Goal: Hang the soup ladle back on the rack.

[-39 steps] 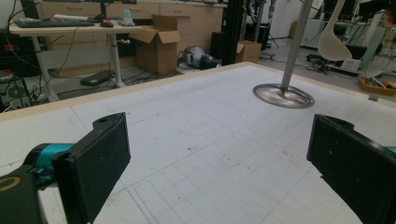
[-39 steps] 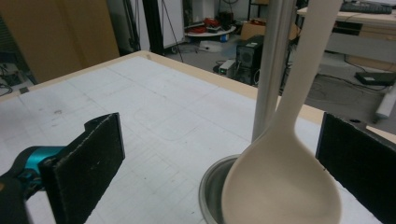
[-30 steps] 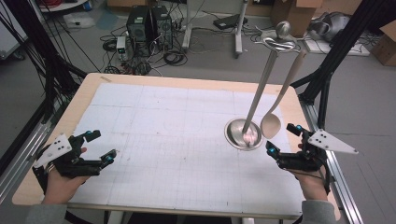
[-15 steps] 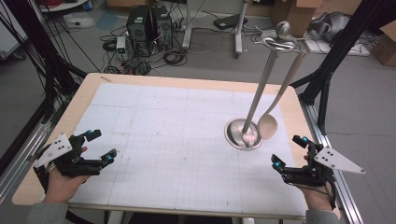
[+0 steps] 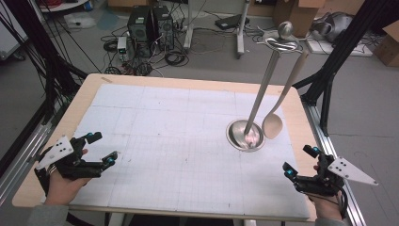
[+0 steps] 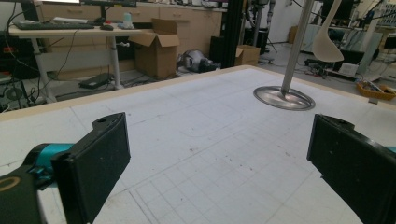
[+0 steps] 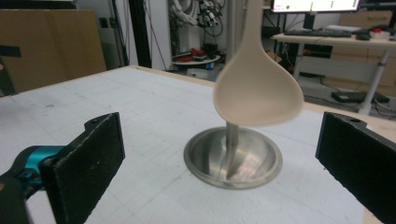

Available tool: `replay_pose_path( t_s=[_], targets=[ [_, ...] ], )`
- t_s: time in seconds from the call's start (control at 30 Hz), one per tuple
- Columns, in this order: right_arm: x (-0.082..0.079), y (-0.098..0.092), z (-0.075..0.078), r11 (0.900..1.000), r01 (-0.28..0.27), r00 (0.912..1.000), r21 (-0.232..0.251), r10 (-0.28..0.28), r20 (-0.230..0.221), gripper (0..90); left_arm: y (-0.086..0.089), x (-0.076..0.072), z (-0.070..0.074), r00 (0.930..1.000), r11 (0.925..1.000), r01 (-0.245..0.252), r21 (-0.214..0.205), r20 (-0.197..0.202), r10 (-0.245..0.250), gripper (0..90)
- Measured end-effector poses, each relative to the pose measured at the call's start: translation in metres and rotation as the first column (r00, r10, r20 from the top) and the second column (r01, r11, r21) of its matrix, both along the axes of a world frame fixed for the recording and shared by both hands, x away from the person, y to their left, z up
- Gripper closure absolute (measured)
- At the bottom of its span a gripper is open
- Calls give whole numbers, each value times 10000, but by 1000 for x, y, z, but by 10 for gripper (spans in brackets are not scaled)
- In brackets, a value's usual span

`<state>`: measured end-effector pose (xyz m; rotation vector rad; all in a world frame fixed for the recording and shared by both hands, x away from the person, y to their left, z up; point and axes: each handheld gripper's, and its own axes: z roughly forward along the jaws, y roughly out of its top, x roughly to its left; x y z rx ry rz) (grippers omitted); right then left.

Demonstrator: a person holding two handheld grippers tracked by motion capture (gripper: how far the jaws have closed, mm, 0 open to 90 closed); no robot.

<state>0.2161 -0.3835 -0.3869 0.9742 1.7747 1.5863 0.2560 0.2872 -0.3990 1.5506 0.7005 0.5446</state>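
Observation:
A metal stand rises from a round steel base on the right half of the table. A beige spoon hangs from the stand's top, its bowl just above the base's right edge; the same spoon looms close in the right gripper view, and farther off in the left one. My right gripper is open near the front right corner, apart from the spoon, nothing between its jaws. At the front left my left gripper is open and empty too.
A white gridded mat covers the wooden table. Black frame struts stand at the right edge. Computers and cables lie on the floor beyond the far edge.
My right gripper has drawn back from the spoon toward the front right corner. The left gripper has barely moved. The spoon still hangs on the stand.

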Motion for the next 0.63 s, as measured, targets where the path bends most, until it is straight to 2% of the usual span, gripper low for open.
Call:
replay_pose_path(
  t_s=[0.17, 0.4, 0.63],
  targets=[
    [2, -9, -10, 9993, 285, 9987, 248, -274, -440, 0, 4, 1, -3, 9997, 9997, -216, -77, -82, 215, 63],
    [2, -16, -14, 9978, 379, 9989, 552, -364, -283, 0, 13, 1, -8, 9984, 9986, -519, -30, -235, 518, 63],
    [4, -15, -15, 9982, 255, 9993, 541, -239, -305, 0, 10, 2, -9, 9985, 9986, -516, 78, -202, 518, 63]
  ],
)
